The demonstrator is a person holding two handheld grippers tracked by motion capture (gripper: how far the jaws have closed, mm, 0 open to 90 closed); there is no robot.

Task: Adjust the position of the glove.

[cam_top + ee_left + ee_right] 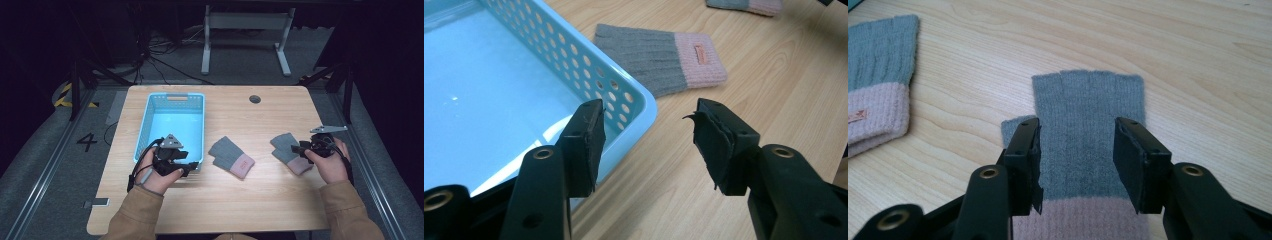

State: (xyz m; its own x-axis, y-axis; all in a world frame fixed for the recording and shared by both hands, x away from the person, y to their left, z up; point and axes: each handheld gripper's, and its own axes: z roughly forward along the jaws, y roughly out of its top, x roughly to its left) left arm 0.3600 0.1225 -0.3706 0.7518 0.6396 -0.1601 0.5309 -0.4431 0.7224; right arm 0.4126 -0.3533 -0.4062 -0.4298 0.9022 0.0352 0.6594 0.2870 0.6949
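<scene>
Black jaws of the right gripper (1077, 165) stand spread over a grey glove (1088, 145); left gripper (649, 145) gapes at the basket's (634, 95) five o'clock corner.

The table (270, 195) is showing pale wood grain with a smooth, matt finish. The basket (621, 95) is looking like glossy light-blue plastic, perforated along its walls. Both gloves (664, 60) (1088, 130) are showing ribbed knit cloth, soft and matt, grey with pink cuffs. The right gripper (1077, 160) is wearing matt black plastic with worn rubbery pads.
</scene>
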